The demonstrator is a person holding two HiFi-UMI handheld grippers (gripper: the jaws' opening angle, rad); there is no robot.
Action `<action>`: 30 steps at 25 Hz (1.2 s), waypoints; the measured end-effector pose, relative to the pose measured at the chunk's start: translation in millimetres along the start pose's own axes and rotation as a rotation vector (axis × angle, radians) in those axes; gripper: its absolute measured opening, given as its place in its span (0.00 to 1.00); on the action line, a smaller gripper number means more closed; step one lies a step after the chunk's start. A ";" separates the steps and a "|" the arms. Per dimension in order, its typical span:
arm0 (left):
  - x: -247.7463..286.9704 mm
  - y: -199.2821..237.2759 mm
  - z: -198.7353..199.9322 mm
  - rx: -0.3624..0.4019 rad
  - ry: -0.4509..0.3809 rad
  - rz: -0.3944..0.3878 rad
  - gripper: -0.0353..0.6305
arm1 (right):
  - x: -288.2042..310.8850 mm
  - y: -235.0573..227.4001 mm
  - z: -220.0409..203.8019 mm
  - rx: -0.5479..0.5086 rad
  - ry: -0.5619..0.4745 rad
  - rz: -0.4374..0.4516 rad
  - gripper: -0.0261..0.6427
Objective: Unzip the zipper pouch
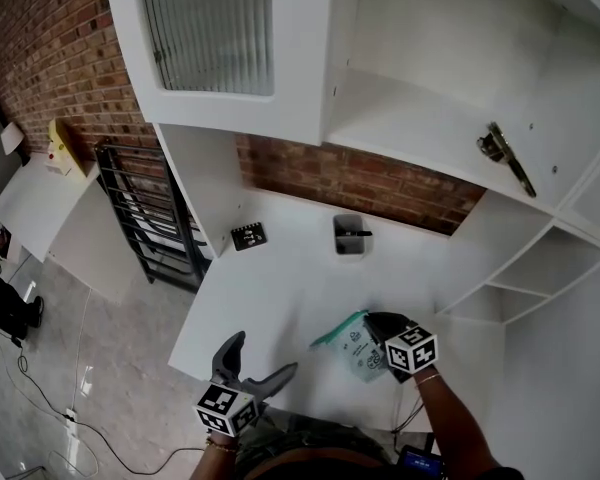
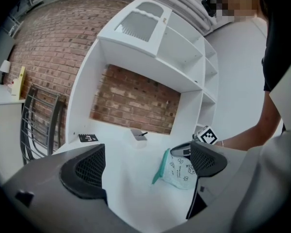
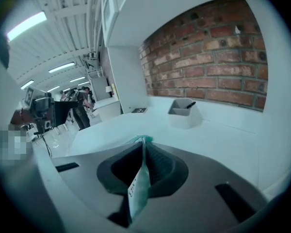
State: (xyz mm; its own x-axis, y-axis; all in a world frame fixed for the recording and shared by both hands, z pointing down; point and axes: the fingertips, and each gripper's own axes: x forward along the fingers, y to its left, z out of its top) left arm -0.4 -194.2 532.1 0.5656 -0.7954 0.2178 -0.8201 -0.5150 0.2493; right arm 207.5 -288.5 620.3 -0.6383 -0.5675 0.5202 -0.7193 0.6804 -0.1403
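Item, zipper pouch (image 1: pixel 352 345): pinched edge-on in my right gripper's (image 1: pixel 383 330) closed jaws over the white surface (image 1: pixel 280 288); my left gripper (image 1: pixel 257 365) gapes empty nearby; step, I judge: steadying the pouch, next left jaws seek the zipper pull.

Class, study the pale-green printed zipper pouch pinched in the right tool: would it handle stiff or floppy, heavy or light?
The pale-green printed zipper pouch is probably floppy: the shut right tool squeezes it to a thin sheet. It looks flat, with no bulge, so it is likely light. Its teal zipper edge may stay somewhat stiffer.
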 end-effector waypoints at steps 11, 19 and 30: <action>12.1 -28.4 21.5 -0.157 -0.056 -0.135 0.79 | -30.1 88.6 63.2 -0.215 -0.183 0.060 0.06; 14.5 -40.4 30.0 -0.437 0.022 -0.276 0.43 | -39.5 138.2 90.1 -0.451 -0.228 0.045 0.06; 6.8 -54.5 30.0 -0.949 0.118 -0.473 0.27 | -50.4 184.9 89.9 -0.669 -0.172 0.069 0.06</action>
State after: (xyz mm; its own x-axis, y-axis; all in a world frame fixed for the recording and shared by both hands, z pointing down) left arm 45.6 -181.2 491.6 0.8556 -0.5174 -0.0162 -0.1412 -0.2633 0.9543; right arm 82.1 -175.8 492.4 -0.7507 -0.5403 0.3802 -0.3869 0.8260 0.4100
